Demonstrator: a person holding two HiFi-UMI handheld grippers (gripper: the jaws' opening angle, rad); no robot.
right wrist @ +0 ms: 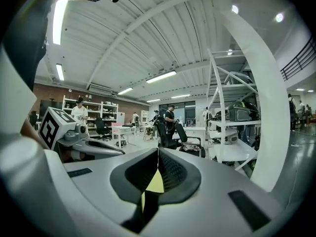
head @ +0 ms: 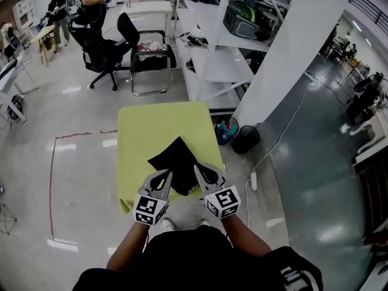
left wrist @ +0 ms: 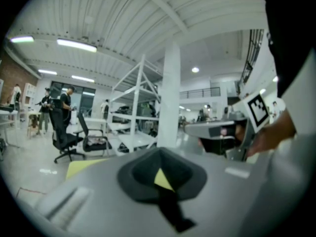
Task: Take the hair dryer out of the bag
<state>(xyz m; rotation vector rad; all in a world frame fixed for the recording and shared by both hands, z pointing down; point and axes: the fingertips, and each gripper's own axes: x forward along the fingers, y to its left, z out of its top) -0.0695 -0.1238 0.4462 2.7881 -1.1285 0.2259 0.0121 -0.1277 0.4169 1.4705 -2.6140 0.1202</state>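
Observation:
A black bag (head: 176,161) lies crumpled on the yellow table (head: 144,128), toward its near right part. No hair dryer shows; the bag hides whatever is inside it. My left gripper (head: 165,174) and right gripper (head: 198,169) hover side by side at the bag's near edge, both shut with nothing between their fingers. In the left gripper view the jaws (left wrist: 159,150) meet in front of a sliver of yellow table (left wrist: 163,180), with the right gripper (left wrist: 220,131) alongside. The right gripper view shows its closed jaws (right wrist: 158,150) and the left gripper (right wrist: 83,141) beside it.
White shelving (head: 215,47) and a white pillar (head: 291,53) stand behind the table to the right. A black bin (head: 245,139), a power strip (head: 254,181) and its cable lie on the floor at right. Office chairs (head: 145,53) and people stand at the back left.

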